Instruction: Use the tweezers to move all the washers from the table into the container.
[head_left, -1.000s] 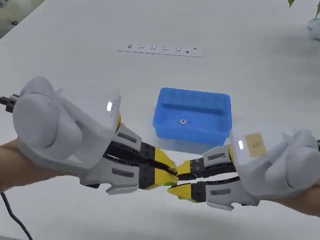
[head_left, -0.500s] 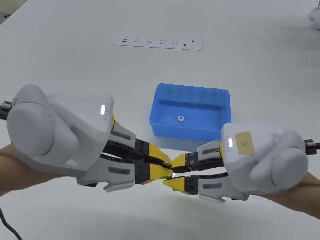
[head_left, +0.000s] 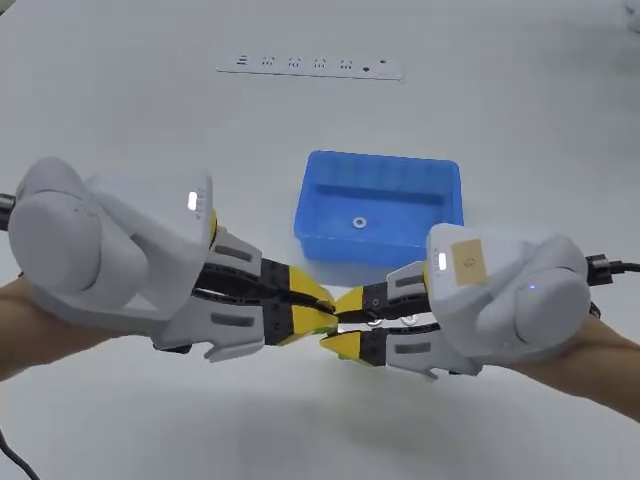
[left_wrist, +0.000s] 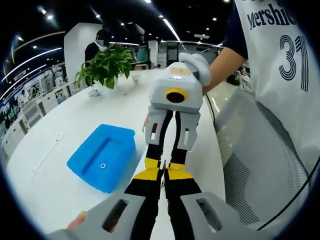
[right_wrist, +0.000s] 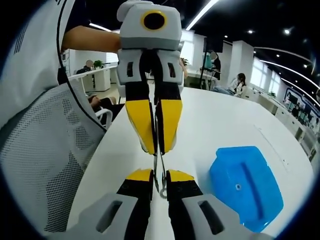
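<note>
Thin metal tweezers (right_wrist: 159, 167) run between the two grippers, which meet tip to tip above the white table. My left gripper (head_left: 322, 318) comes from the left and its yellow jaws are shut on one end of the tweezers. My right gripper (head_left: 342, 322) faces it from the right, its jaws closed around the other end. The blue container (head_left: 375, 245) stands just behind the tips. One small washer (head_left: 360, 222) lies on its floor, also seen as the washer (right_wrist: 238, 187) in the right gripper view.
A white power strip (head_left: 310, 67) lies flat at the far side of the table. A mesh chair back (right_wrist: 45, 165) and the person's torso are close behind the grippers. A potted plant (left_wrist: 105, 65) stands at the table's far end.
The two grippers have come together until their yellow tips meet in front of the container. The head camera has shifted, so the container and power strip sit higher in view.
</note>
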